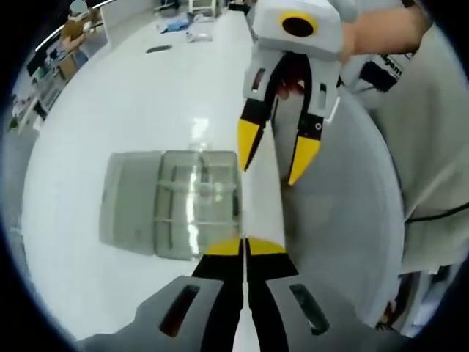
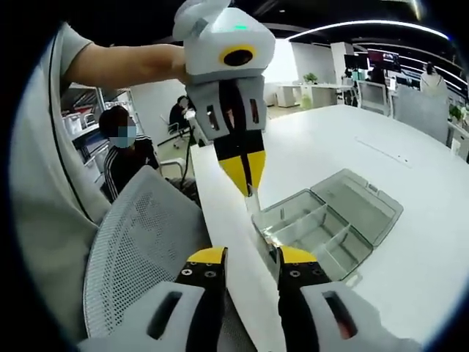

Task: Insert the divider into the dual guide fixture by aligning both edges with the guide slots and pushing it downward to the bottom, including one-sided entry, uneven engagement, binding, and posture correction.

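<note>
Jaws of the left gripper (image 1: 245,248) (image 2: 246,176) were pressed together on what looked like a thin clear plastic divider (image 2: 253,199). It was a small pale sliver poking below the tips, held in the air over the near end of one transparent grey plastic compartment box (image 1: 190,253) (image 2: 344,273). The right gripper (image 2: 253,257) (image 1: 277,158) had its jaws spread with nothing between them. The box lay on the white worktop (image 1: 146,103) with its lid (image 1: 117,198) swung flat, and clear partitions stood inside it.
</note>
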The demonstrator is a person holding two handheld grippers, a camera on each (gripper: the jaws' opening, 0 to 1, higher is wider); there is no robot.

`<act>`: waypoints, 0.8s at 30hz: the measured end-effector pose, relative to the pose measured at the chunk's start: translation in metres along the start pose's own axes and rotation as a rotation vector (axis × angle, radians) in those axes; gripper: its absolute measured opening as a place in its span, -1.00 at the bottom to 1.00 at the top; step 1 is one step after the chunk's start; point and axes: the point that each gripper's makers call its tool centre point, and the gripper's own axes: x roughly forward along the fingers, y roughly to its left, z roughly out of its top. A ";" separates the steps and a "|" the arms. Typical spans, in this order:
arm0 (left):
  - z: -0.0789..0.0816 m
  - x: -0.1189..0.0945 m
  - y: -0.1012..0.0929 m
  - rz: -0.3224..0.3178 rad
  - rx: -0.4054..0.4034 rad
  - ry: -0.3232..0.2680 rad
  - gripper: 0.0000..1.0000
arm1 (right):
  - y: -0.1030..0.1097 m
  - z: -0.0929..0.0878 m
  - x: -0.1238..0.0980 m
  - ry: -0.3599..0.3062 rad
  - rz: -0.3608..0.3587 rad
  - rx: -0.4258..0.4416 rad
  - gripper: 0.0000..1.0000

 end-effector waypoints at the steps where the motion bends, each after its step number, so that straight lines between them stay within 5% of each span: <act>1: -0.001 0.000 0.001 0.003 0.000 0.006 -1.00 | 0.000 0.000 0.000 0.001 0.000 0.000 -0.55; 24: -0.017 -0.002 0.027 0.057 -0.004 0.108 -1.00 | -0.005 -0.002 -0.009 0.025 -0.035 -0.041 -0.37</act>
